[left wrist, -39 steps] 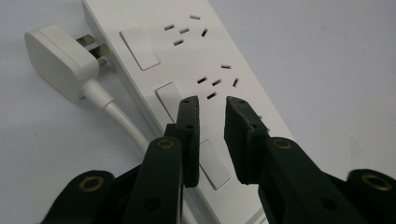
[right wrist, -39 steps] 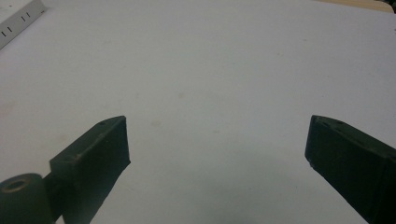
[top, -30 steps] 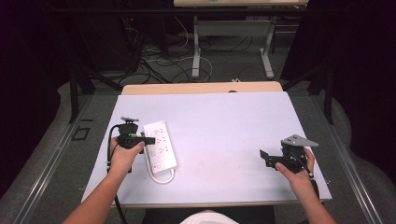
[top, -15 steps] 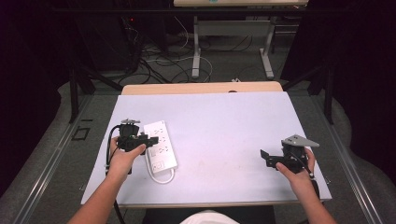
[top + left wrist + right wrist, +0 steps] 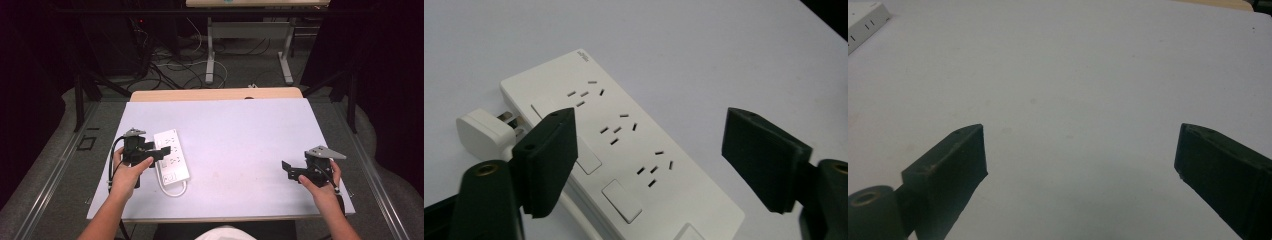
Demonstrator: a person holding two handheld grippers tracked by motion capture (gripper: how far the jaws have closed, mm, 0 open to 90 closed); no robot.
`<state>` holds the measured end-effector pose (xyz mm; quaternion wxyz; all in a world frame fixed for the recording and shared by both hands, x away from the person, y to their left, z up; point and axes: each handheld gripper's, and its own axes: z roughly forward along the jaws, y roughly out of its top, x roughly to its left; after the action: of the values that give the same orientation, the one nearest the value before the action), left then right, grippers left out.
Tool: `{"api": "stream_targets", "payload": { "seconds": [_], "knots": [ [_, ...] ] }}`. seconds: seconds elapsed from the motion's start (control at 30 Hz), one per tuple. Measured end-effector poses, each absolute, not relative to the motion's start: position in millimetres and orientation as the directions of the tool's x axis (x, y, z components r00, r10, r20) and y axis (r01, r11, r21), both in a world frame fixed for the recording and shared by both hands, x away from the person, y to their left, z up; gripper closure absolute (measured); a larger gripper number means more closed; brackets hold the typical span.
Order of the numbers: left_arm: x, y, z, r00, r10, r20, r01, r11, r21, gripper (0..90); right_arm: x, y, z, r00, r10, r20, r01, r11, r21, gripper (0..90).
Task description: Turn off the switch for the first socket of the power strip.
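Left hand-held gripper [image 5: 649, 165]: released, jaws wide, poised over the white power strip [image 5: 171, 156], touching nothing.
Power strip: flat on the bench [image 5: 240, 130], at its left side near the person's edge; three socket groups face up.
Plug [image 5: 484, 132]: white, lying loose just beside the strip's end, prongs bare.
Right hand-held gripper [image 5: 300, 171]: also released, jaws spread above bare bench, well apart from the strip.
Likely step: gripping the strip or its plug, I'd guess.
Doing it well: centre the jaws squarely across the body, lower level, close gently so it doesn't skid.
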<state>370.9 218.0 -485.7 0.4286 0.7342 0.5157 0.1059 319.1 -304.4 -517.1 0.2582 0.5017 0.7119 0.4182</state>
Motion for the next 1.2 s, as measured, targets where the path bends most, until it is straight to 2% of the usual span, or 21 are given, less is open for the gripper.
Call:
{"api": "stream_targets", "payload": {
  "seconds": [0.1, 0.27, 0.43, 0.63, 0.93, 1.2],
  "knots": [
    [365.8, 217.2, -485.2, 0.441, 0.853, -0.28, 0.65, -0.088, 0.755, 14.0, 319.1, -304.2, -516.7, -0.367, 0.929, 0.049, 0.494, 0.15, 0.856, 6.0],
    [356.3, 217.5, -482.1, 0.474, 0.841, -0.259, 0.622, -0.112, 0.775, 0.1, 318.7, -303.4, -516.8, -0.369, 0.928, 0.051, 0.501, 0.152, 0.852, 6.0],
    [345.9, 225.7, -478.3, 0.487, 0.842, -0.231, 0.595, -0.127, 0.793, 0.1, 317.8, -302.6, -515.9, -0.37, 0.928, 0.046, 0.496, 0.155, 0.855, 5.9],
    [333.8, 238.8, -481.6, 0.486, 0.841, -0.237, 0.573, -0.101, 0.813, 0.1, 316.7, -301.8, -516.1, -0.387, 0.921, 0.037, 0.488, 0.17, 0.856, 3.4],
    [323.8, 259.3, -490.3, 0.424, 0.875, -0.235, 0.574, -0.059, 0.817, 0.2, 317.4, -302.8, -517.1, -0.392, 0.919, 0.05, 0.495, 0.165, 0.853, 1.3],
    [318.2, 274.3, -503.5, 0.377, 0.887, -0.269, 0.574, 0.004, 0.819, 0.6, 317.9, -304.0, -517.7, -0.386, 0.921, 0.053, 0.499, 0.16, 0.852, 0.4]
  ]
}}
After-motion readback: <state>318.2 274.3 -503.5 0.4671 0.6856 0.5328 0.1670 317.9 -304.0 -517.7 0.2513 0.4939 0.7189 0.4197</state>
